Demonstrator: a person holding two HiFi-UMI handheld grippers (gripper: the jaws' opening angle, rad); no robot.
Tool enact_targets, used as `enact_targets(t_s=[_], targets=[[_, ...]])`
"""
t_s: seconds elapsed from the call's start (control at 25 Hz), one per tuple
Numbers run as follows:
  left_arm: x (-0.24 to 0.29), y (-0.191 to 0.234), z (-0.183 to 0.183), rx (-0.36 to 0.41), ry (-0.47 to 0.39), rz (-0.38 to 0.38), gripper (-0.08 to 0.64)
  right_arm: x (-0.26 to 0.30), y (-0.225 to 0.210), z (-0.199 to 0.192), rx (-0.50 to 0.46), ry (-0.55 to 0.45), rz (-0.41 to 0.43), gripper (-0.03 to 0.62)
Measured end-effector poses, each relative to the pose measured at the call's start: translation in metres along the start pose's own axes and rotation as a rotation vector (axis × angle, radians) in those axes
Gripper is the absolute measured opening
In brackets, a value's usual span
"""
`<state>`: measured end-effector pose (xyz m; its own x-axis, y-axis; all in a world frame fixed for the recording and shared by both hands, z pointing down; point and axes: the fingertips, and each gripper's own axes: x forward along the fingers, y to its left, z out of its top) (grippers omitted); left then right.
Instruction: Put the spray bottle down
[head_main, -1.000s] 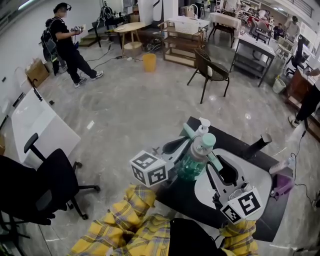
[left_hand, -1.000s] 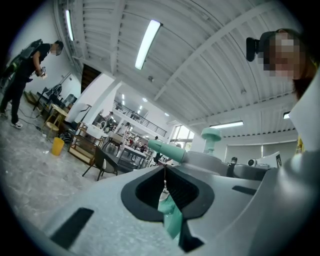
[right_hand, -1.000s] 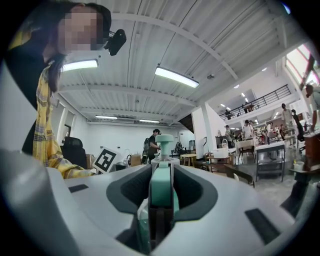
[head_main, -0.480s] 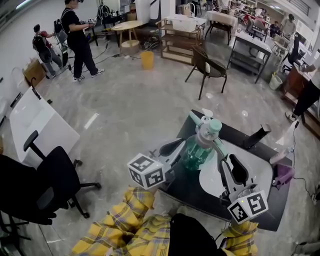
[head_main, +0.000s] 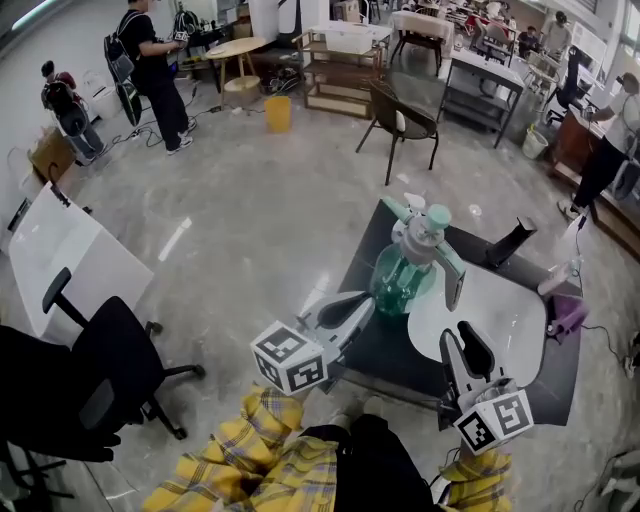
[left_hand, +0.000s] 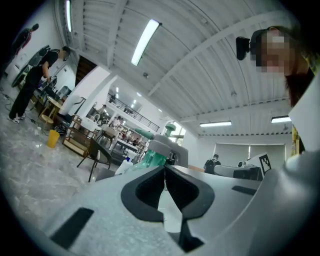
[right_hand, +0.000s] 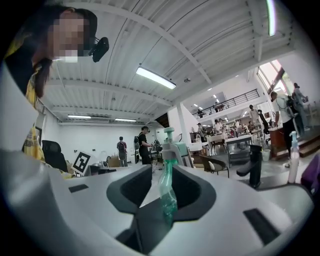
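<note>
A green spray bottle (head_main: 400, 278) with a white and teal trigger head stands upright on the black table (head_main: 378, 352), at the left edge of a white mat (head_main: 505, 305). Nothing touches it. My left gripper (head_main: 368, 298) is shut and empty, a short way to the bottle's near left. My right gripper (head_main: 447, 337) sits over the mat to the bottle's near right, also apart from it. In the left gripper view the bottle (left_hand: 152, 156) rises beyond the closed left gripper (left_hand: 165, 169). In the right gripper view the bottle (right_hand: 168, 192) shows through a narrow gap in the right gripper (right_hand: 162, 170).
A black stand (head_main: 510, 243) and a purple object (head_main: 563, 318) sit at the table's far right. A black office chair (head_main: 90, 375) and a white board (head_main: 60, 250) are on the floor to the left. A dark chair (head_main: 400, 122), a yellow bin (head_main: 278, 113) and several people are farther back.
Both grippers have drawn back toward me, away from the spray bottle. The bottle stays upright on the table. People at the back left have shifted.
</note>
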<state>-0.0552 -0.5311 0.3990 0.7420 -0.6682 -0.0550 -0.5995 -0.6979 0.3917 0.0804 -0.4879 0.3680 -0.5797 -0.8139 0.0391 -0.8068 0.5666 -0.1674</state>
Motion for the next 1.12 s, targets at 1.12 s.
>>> enact_targets(t_s=[1.12], targets=[[-0.096, -0.207, -0.098, 0.026, 0.081, -0.145, 0.008, -0.231, 0.088, -0.059, 0.119, 0.005, -0.093, 0.017]])
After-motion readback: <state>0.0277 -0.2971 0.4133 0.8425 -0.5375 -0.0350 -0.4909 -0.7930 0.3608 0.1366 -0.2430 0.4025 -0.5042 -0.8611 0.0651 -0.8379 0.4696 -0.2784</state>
